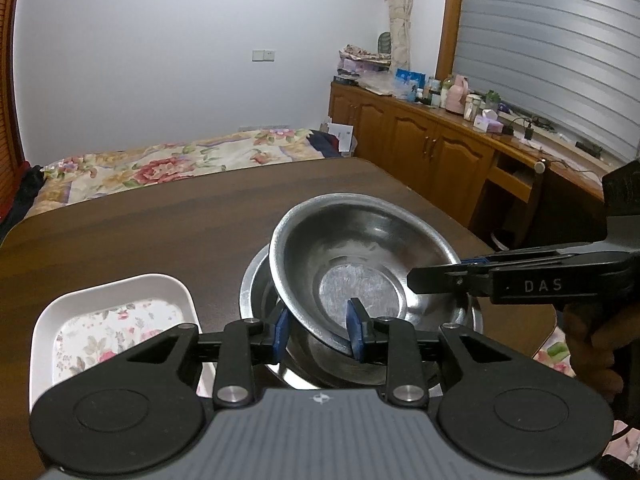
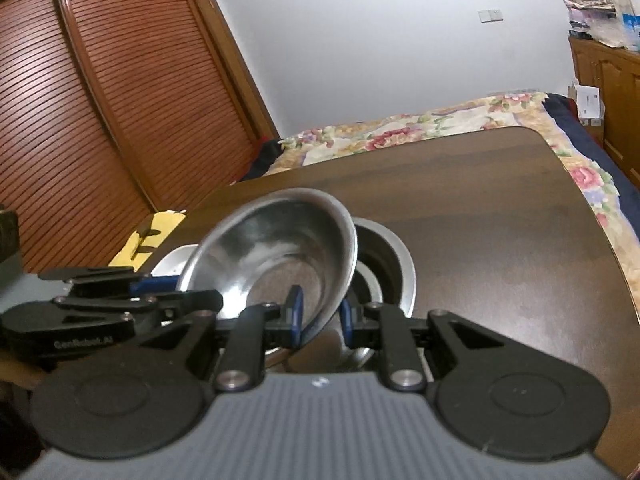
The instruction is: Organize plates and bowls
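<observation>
A steel bowl (image 1: 360,248) hangs tilted, its low side nested in a second steel bowl (image 1: 256,280) that stands on the brown table (image 1: 160,224). My left gripper (image 1: 318,332) is shut on the tilted bowl's near rim, one blue pad outside the wall and one inside. My right gripper (image 1: 436,276) comes in from the right and pinches the rim there. In the right wrist view the same tilted bowl (image 2: 272,248) sits with its rim between the right gripper's (image 2: 320,316) blue pads. The lower bowl (image 2: 392,264) shows behind it, and the left gripper (image 2: 180,292) holds the rim at the left.
A white rectangular tray with a floral bottom (image 1: 112,292) lies left of the bowls near the table's front edge. A bed with a flowered cover (image 1: 180,164) stands beyond the table. Wooden cabinets (image 1: 420,140) line the right wall and louvred doors (image 2: 100,100) the left.
</observation>
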`<state>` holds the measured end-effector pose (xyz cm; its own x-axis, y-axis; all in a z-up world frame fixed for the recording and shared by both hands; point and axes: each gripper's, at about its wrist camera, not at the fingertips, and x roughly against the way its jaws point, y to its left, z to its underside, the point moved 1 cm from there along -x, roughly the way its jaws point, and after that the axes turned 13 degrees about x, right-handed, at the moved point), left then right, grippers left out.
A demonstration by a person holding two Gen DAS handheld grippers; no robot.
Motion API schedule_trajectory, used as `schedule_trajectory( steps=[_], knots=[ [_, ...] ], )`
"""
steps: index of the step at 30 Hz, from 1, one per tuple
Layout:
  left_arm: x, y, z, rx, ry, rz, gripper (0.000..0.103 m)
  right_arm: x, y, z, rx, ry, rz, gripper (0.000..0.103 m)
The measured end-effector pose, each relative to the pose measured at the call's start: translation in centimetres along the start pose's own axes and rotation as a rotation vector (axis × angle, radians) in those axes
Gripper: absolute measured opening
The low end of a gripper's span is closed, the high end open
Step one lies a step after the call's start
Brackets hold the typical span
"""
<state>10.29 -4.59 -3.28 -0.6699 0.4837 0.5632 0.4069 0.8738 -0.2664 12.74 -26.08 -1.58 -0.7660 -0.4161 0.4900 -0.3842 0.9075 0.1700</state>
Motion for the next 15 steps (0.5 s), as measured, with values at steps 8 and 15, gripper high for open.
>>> schedule_trajectory(
  steps=[8, 15],
  knots=[
    [-0.55, 0.21, 0.11, 0.007, 0.014, -0.012, 0.03, -0.47, 0.84, 0.57, 0.026, 0.003, 0.033, 0.022],
    [-0.76, 0.47, 0.13, 0.017, 0.025, -0.018, 0.03, -0.57, 0.7, 0.84, 0.006, 0.001, 0.045, 0.023]
  ],
)
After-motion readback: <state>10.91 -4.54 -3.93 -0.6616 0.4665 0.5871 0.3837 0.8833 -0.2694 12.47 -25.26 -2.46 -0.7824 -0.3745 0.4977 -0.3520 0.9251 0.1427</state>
